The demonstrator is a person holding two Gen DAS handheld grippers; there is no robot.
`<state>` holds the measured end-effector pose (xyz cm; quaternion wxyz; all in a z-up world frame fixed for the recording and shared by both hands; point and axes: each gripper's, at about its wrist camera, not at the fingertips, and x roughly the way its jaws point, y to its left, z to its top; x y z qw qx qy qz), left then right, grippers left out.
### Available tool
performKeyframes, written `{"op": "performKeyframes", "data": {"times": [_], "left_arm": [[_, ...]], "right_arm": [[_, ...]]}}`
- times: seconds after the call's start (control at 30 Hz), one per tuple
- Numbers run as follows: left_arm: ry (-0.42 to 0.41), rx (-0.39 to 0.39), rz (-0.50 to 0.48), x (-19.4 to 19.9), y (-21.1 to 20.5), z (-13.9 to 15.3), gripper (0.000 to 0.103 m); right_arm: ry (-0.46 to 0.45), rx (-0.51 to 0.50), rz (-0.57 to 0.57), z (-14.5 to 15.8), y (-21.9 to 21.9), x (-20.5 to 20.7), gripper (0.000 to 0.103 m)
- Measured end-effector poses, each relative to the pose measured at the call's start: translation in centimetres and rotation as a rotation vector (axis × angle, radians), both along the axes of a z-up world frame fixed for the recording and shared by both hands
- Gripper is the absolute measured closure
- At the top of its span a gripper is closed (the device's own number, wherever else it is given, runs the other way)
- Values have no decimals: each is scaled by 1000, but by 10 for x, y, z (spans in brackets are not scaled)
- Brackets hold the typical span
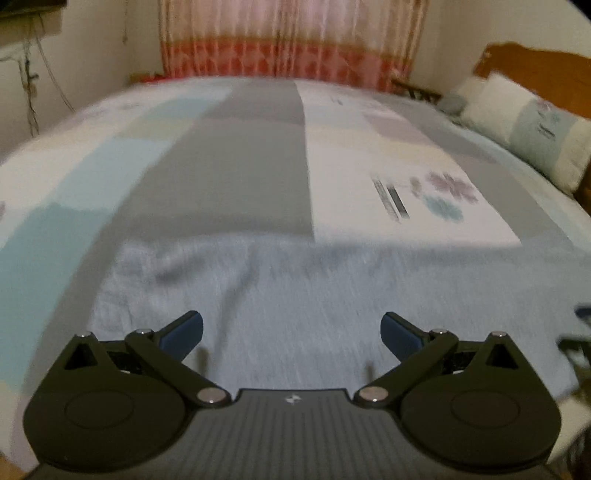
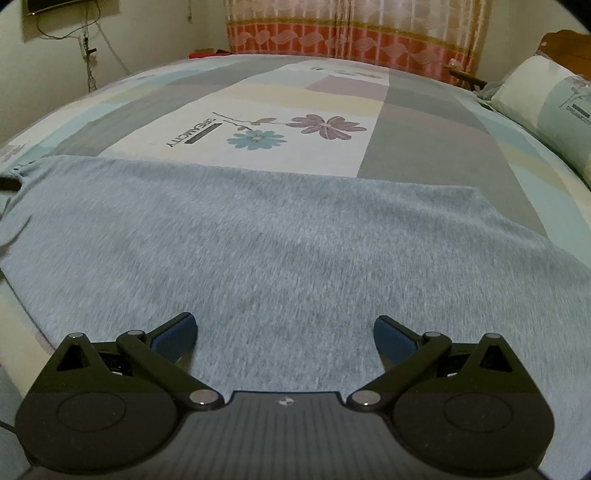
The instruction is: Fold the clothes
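A light grey garment [image 1: 295,295] lies spread flat on the bed, wrinkled toward its left side in the left wrist view. It also fills the near half of the right wrist view [image 2: 277,251], with a straight far edge. My left gripper [image 1: 291,332] is open and empty, just above the garment's near part. My right gripper [image 2: 284,334] is open and empty, low over the garment. A dark piece at the left edge of the right wrist view [image 2: 9,183] sits by the garment's corner; I cannot tell what it is.
The bed [image 2: 424,122] has a patchwork cover with flower prints. A pillow [image 2: 546,107] and wooden headboard [image 1: 535,66] are on the right. A curtain [image 2: 351,33] hangs behind the bed. Cables [image 2: 88,55] hang on the left wall.
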<state>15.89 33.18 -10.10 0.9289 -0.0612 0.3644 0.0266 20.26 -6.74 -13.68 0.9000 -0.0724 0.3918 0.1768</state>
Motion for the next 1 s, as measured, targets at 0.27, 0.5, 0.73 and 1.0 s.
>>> {"op": "performKeyframes", "data": {"times": [0.27,0.5,0.73,1.0], "left_arm": [[74,-76,60,-16,17,-29,1],[21,21,-19,24,-5,2,1],[63,88,-30,39,-32,-19,1],[88,83,-16,33,-28,-31,1]], "right_arm": [[9,-3,-2,0,1,2,0],[24,-9,1,3,0,4,0],[-5,20,-12,33,-28,43,0],[79,126,42,8,-20,120,0]]}}
